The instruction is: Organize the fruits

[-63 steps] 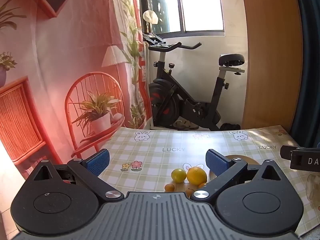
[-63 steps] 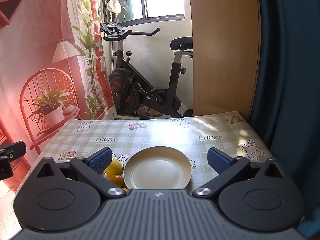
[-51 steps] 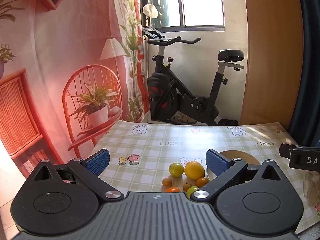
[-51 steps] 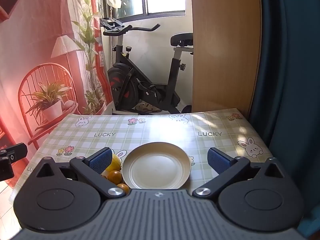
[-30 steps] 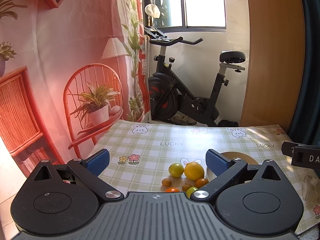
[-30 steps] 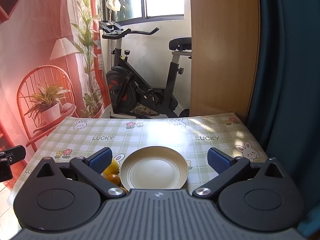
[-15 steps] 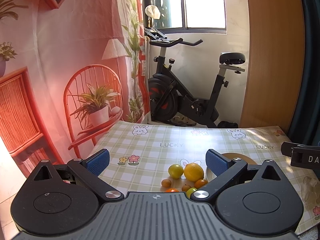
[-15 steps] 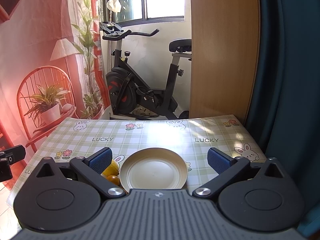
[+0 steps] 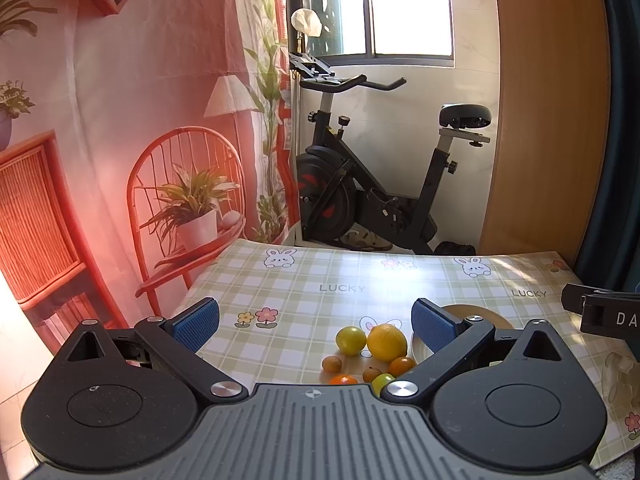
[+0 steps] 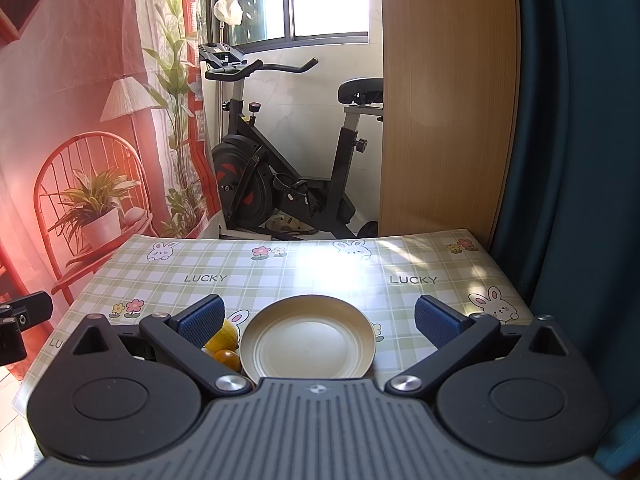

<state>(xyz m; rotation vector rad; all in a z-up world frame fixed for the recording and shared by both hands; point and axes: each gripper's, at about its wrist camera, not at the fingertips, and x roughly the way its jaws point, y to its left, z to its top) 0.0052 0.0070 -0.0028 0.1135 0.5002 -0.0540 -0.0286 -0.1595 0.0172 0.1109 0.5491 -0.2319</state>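
Note:
A cluster of fruit lies on the checked tablecloth: a big yellow orange (image 9: 387,341), a yellow-green round fruit (image 9: 351,340), a small brown one (image 9: 332,363), small oranges (image 9: 401,365) and a green one (image 9: 382,381). Just right of them sits an empty cream plate (image 10: 308,340), half hidden in the left wrist view. My left gripper (image 9: 315,322) hovers open above and in front of the fruit, holding nothing. My right gripper (image 10: 316,320) is open over the plate, with the yellow orange (image 10: 224,336) peeking by its left finger.
The table (image 10: 320,276) ends at a far edge with an exercise bike (image 10: 280,184) beyond it. A wooden panel (image 10: 444,100) and a dark teal curtain (image 10: 572,140) stand at the right. A printed backdrop (image 9: 120,120) hangs on the left.
Both grippers have drifted only slightly; the views shift a little up and down. The fruit and plate have stayed put, and both grippers remain open.

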